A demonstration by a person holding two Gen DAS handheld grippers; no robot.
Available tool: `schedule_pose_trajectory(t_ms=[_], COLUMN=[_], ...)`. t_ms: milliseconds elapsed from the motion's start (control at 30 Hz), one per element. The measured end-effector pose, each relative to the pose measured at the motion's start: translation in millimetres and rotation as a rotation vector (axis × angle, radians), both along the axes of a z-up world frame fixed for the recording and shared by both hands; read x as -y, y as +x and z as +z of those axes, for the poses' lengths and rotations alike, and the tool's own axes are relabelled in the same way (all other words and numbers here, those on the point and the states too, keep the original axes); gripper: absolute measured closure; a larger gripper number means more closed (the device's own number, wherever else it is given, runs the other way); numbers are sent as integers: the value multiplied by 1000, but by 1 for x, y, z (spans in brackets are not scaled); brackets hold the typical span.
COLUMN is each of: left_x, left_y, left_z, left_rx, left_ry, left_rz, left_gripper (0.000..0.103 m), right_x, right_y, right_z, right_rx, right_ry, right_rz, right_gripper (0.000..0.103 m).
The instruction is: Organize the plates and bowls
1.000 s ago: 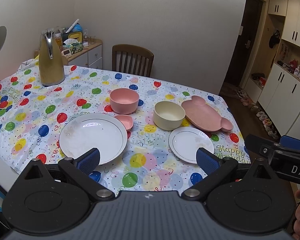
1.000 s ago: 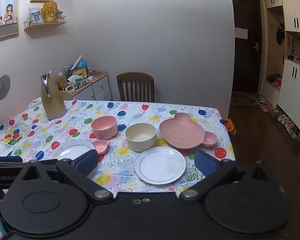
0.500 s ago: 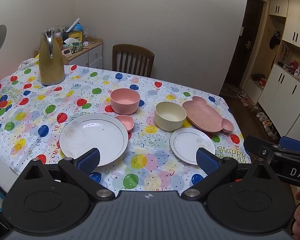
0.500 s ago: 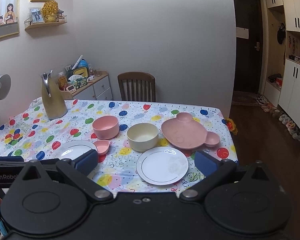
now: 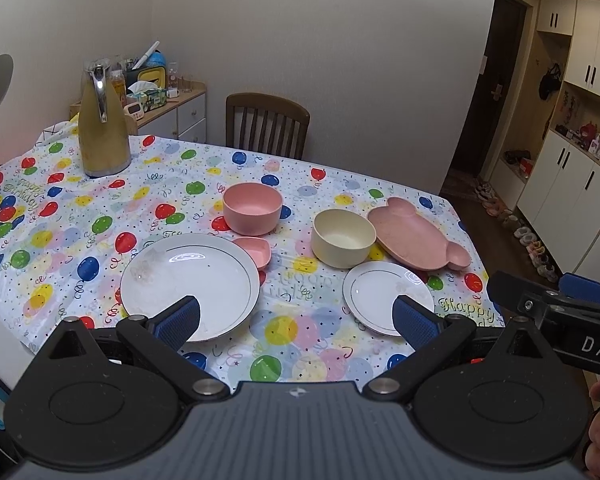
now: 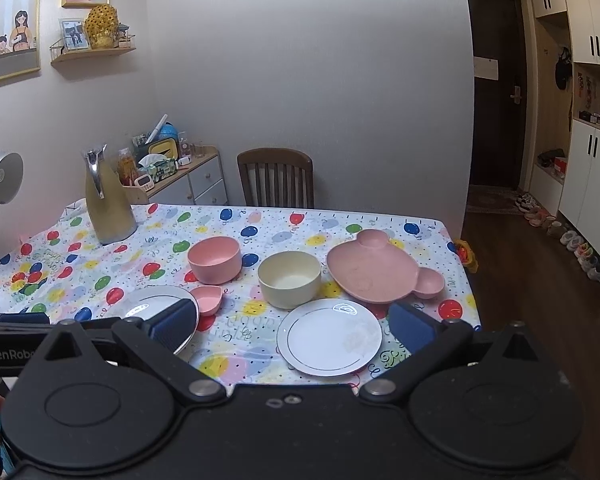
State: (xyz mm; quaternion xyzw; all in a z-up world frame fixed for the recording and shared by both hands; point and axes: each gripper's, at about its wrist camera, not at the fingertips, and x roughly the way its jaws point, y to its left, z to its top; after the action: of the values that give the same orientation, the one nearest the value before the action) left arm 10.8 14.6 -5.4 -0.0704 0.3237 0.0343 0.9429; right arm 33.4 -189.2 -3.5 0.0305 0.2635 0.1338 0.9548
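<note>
Both grippers hang above the near edge of the desk, which wears a balloon-print cloth. The left gripper has its jaws spread wide with nothing between them, and same deal for the right gripper, jaws wide and holding nothing.

All the dishes sit on the cloth. The big plate is nearest on the left, white with a thin dark ring. A small pink dish sits right at its far-right rim, looks like it's touching or slightly overlapping, can't quite tell. Just behind that is the pink bowl, upright. The cream bowl stands to the right of it, near the middle, also upright. The bear plate, pink with two round ears, lies just right of the cream bowl, with its rim tucked close against it. The small plate is in front of the cream bowl, near the desk's front edge.

From the right wrist view, the small plate sits about centred between the blue pads, and the big plate is partly hidden behind the left pad.

Off at the far left corner stands a yellow jug. A chair is pushed in at the far side.
</note>
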Motion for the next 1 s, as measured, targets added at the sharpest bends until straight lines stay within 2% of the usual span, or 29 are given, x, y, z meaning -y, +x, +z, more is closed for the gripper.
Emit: schedule_pose_trajectory(t_ms=[267,633,867,1000], left_x=[-2,-15,-41,-69], left_y=[3,9,27,45], left_z=[4,-2,-16,-33], left_rx=[18,-3,-33,-75], left_ry=[0,-16,-41,-50], left_rz=[1,12,35,75], left_gripper=[0,0,0,0], right_x=[-3,-12,-30,-52], right_y=[1,9,23,38], right_z=[3,-3,-11,-22], right_rx=[21,-8,-32,-49], right_ry=[0,-4,0,-37], right_rz=[-6,0,39,79], right_gripper=[0,0,0,0])
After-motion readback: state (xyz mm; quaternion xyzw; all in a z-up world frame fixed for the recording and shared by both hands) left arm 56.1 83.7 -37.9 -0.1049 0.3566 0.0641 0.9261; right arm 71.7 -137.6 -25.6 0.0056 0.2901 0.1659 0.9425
